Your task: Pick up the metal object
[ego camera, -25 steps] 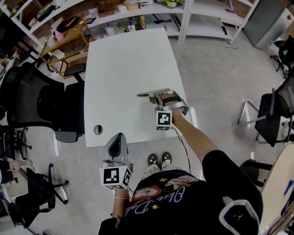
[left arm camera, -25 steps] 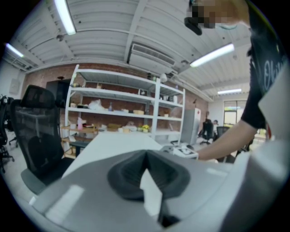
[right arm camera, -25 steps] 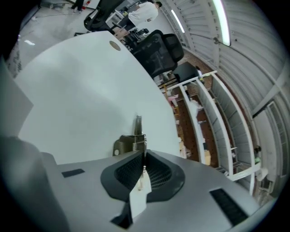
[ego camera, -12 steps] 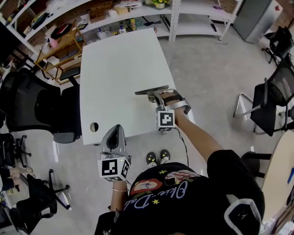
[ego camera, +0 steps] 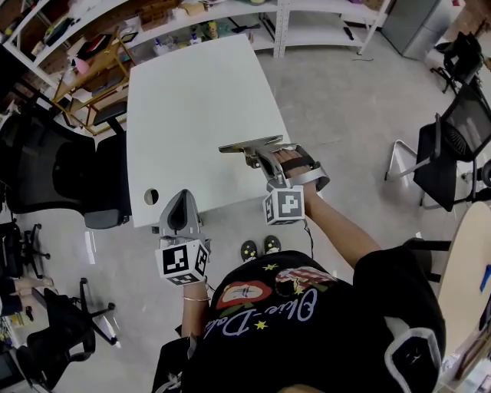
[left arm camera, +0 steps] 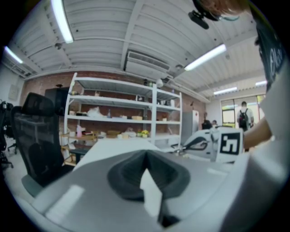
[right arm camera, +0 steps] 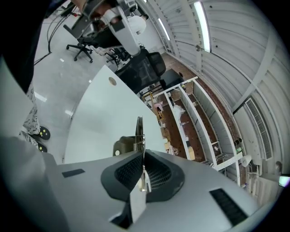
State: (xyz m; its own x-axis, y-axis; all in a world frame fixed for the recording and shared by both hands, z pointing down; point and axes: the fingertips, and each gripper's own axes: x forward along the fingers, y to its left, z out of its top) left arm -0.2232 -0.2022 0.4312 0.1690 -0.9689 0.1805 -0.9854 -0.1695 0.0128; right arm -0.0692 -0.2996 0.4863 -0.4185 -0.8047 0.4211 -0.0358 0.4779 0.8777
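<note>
The metal object [ego camera: 245,145] is a thin flat strip with a small bracket, held on edge over the near right part of the white table [ego camera: 192,84]. My right gripper [ego camera: 261,159] is shut on its bracket end. In the right gripper view the strip [right arm camera: 139,131] stands upright between the pads of my right gripper [right arm camera: 143,174]. My left gripper [ego camera: 179,216] hangs just off the table's near edge, shut with nothing in it. In the left gripper view the jaws of my left gripper [left arm camera: 146,167] meet, and the right gripper's body [left arm camera: 204,142] shows to the right.
A round cable hole [ego camera: 151,197] sits at the table's near left corner. Black office chairs [ego camera: 54,169] stand to the left, another chair [ego camera: 453,146] to the right. Shelving [ego camera: 192,15] with small items runs along the far side.
The right gripper and its marker cube look larger and nearer the head camera, with the metal object still in the jaws. The left gripper has come up slightly beside the table edge.
</note>
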